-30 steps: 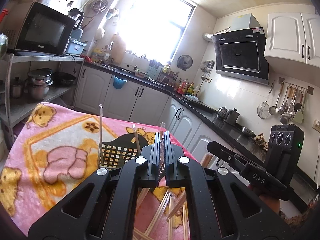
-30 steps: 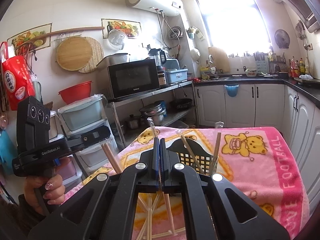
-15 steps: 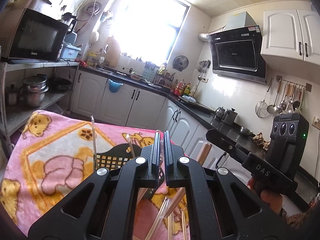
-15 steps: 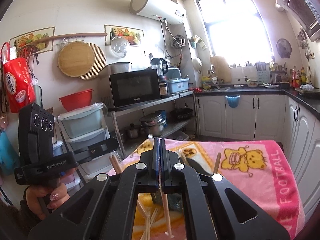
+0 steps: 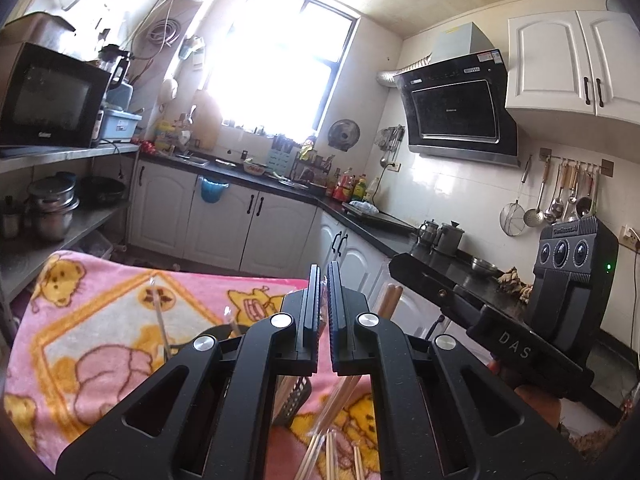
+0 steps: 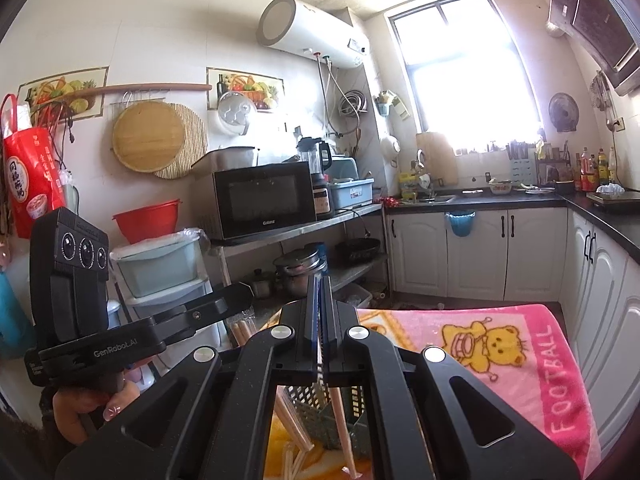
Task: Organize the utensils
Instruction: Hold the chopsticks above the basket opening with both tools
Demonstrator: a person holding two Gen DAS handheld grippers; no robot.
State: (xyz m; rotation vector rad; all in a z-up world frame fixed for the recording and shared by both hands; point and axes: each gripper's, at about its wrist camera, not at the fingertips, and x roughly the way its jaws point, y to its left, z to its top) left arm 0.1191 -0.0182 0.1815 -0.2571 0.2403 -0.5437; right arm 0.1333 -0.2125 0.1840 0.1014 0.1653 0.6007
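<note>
My left gripper is shut on a wrapped chopstick and holds it well above the table. My right gripper is shut on another chopstick, which hangs down toward the black mesh utensil basket. The basket is mostly hidden behind my left fingers in the left wrist view. Loose chopsticks lie on the pink blanket below. A few wrapped chopsticks stand up from the basket. The right gripper's body shows in the left wrist view.
The pink bear blanket covers the table. A steel shelf with a microwave and pots stands on the left. White cabinets and a black counter run along the back and right.
Both grippers have lifted and tilted upward with their chopsticks. The basket and blanket have dropped lower in both views.
</note>
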